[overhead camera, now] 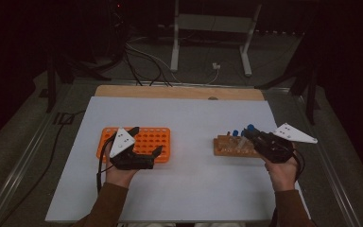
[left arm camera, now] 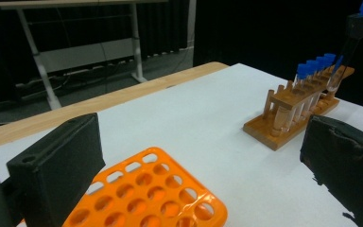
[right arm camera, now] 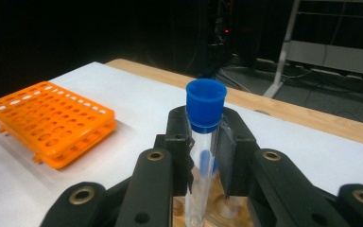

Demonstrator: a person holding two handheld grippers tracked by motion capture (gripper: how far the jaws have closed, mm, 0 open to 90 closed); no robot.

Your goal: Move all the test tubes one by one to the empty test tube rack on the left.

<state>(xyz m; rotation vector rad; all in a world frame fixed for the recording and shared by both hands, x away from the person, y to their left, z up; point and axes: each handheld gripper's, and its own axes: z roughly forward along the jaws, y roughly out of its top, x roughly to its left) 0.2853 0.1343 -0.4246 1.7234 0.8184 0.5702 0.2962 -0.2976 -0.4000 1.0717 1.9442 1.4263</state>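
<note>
A lab bench set up in a dark studio, that's the look here: a white-topped desk (overhead camera: 179, 189) with a wooden edge carries an orange tube rack (overhead camera: 144, 142) at nine o'clock and a wooden rack (overhead camera: 229, 147) of blue-capped test tubes (left arm camera: 305, 78) at three o'clock. Black curtains close off the room on all sides, and bundles of cables (overhead camera: 142, 61) snake over the grey floor at twelve o'clock. Beyond them stands a white metal stand (overhead camera: 212, 33), with metal rails running along both sides of the desk, all recording-rig kit rather than anything homely.
</note>
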